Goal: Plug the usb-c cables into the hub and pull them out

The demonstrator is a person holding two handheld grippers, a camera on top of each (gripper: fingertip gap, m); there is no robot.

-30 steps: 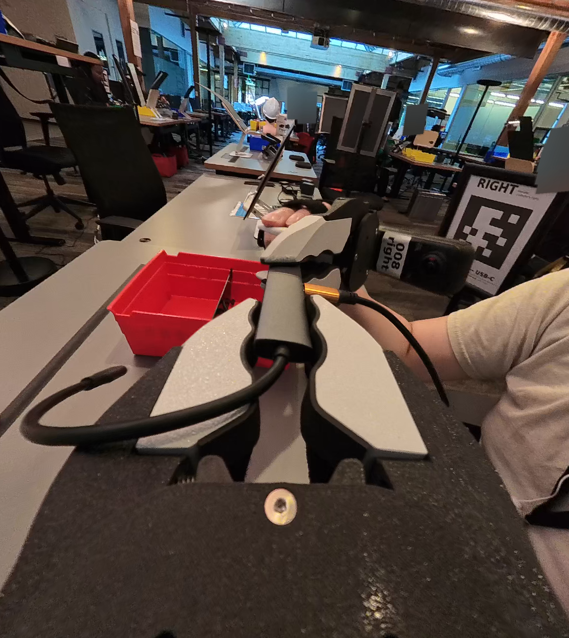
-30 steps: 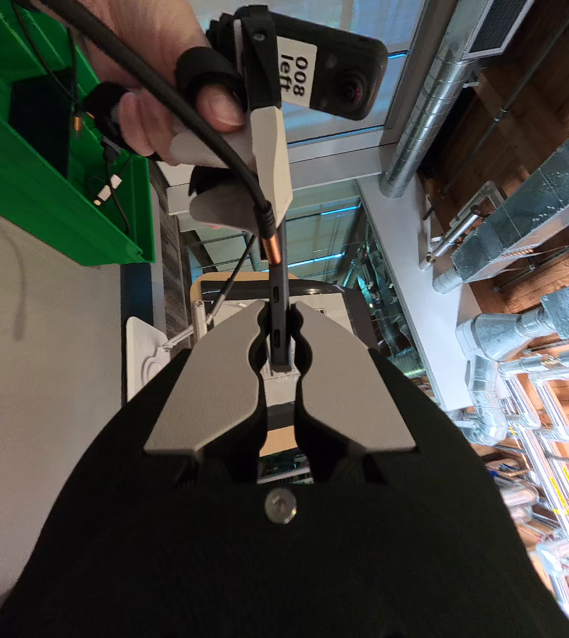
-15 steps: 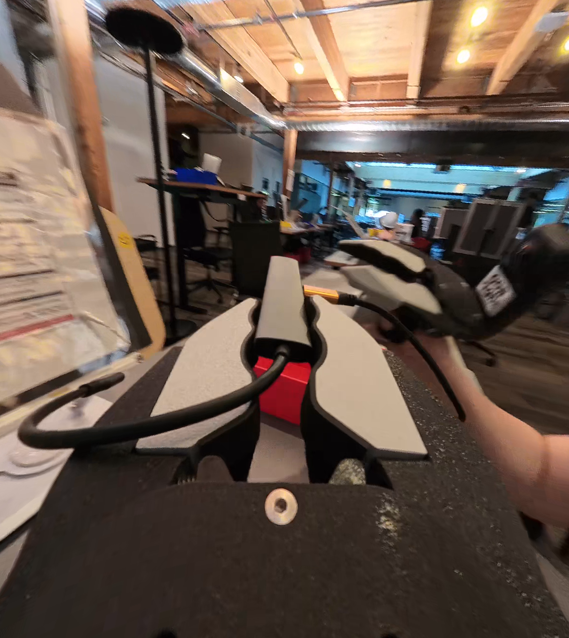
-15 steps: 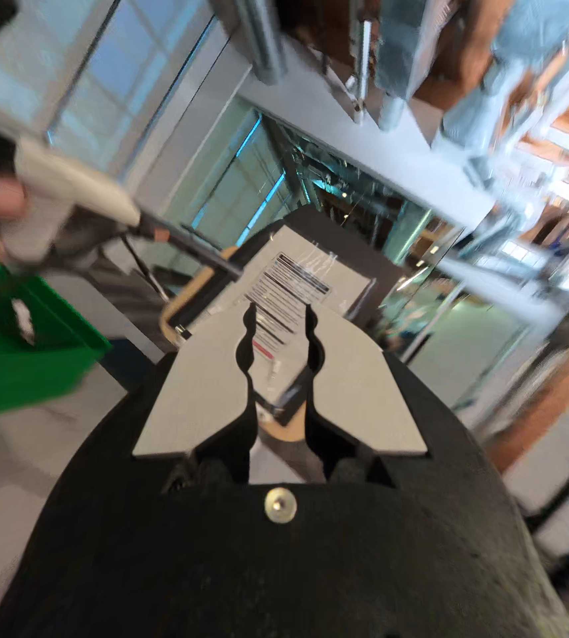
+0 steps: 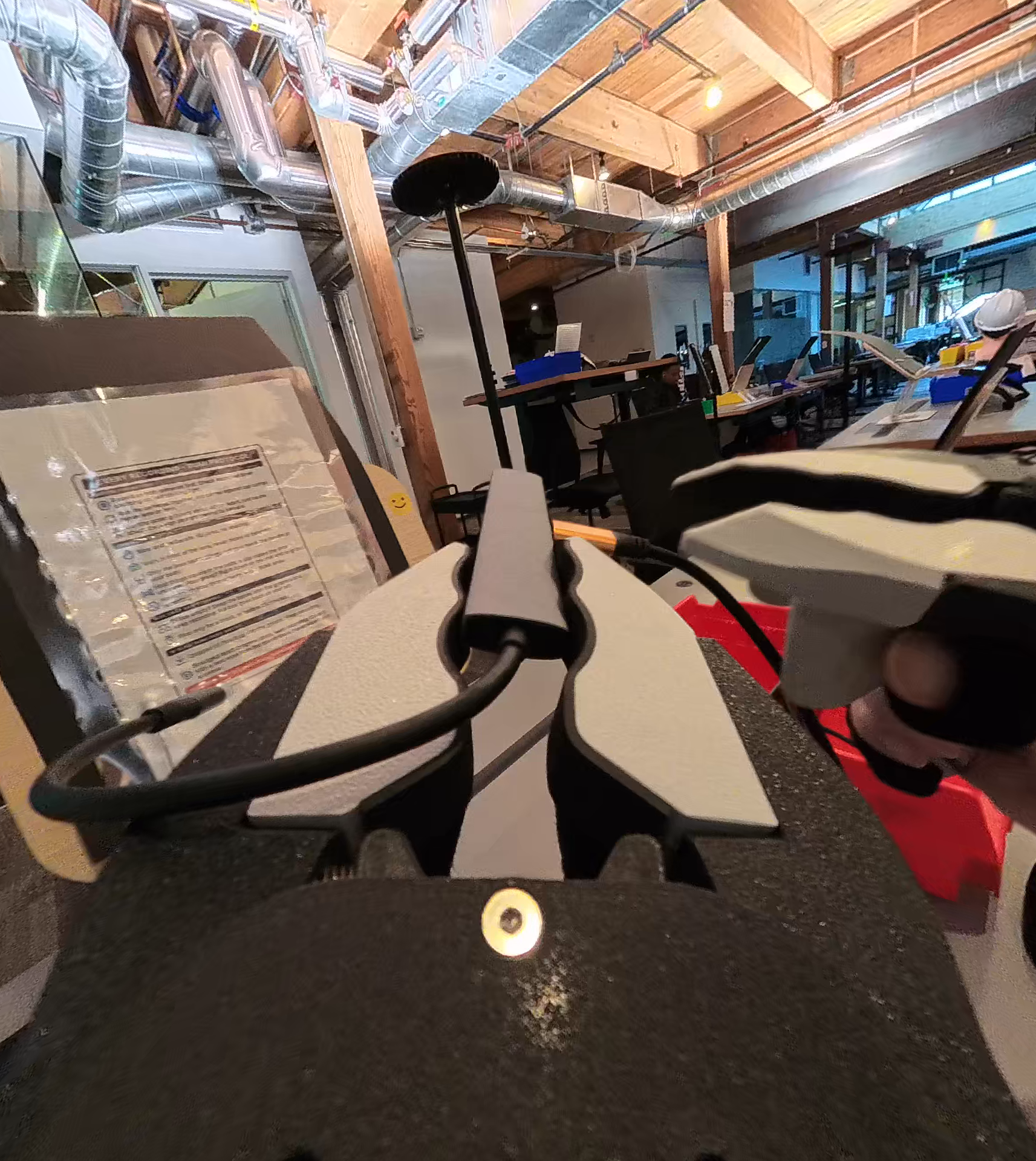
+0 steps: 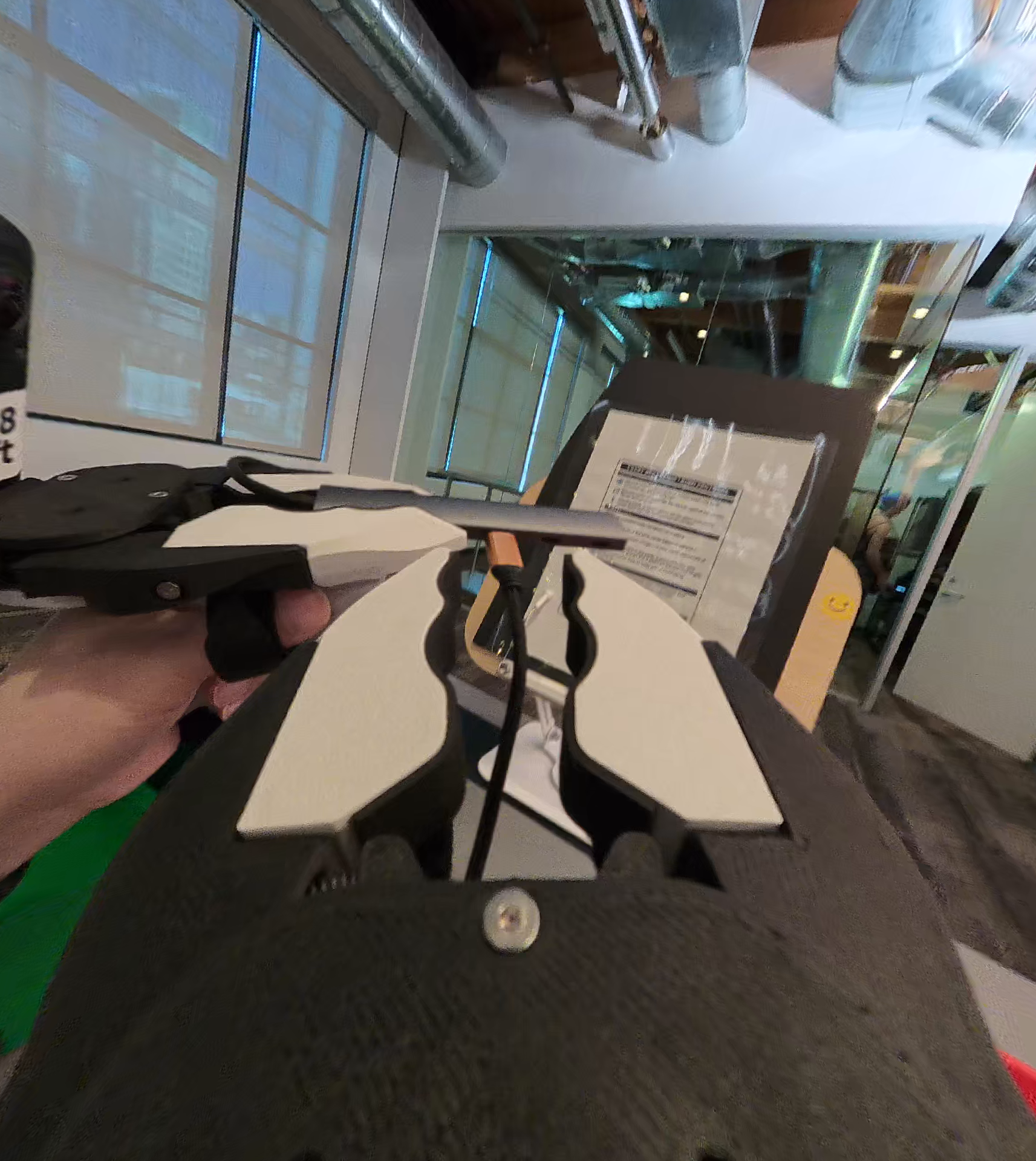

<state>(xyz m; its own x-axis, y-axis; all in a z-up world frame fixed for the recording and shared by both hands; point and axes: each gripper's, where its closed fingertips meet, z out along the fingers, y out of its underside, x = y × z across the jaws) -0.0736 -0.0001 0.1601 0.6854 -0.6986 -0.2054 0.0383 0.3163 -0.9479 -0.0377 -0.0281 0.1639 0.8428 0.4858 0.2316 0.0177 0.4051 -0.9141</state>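
Observation:
My left gripper is shut on the dark grey hub and holds it in the air, pointing forward. The hub's own black lead loops off to the left. An orange-collared usb-c plug sits in the hub's right side. In the right wrist view the hub lies crosswise just beyond my right gripper, which is open. The plug and its black cable hang down between the fingers, unclamped. The left gripper shows at the left, the right gripper at the right.
A red bin sits on the grey table under my right hand. A green bin is at the lower left. A laminated sheet on a black stand stands ahead, with a white pad at its foot. Left tips to right tips: about 5 centimeters.
My right gripper let go of the hub's end, swung away, and now sits open around the plugged cable. Both views turned toward the stand. My left gripper kept hold of the hub.

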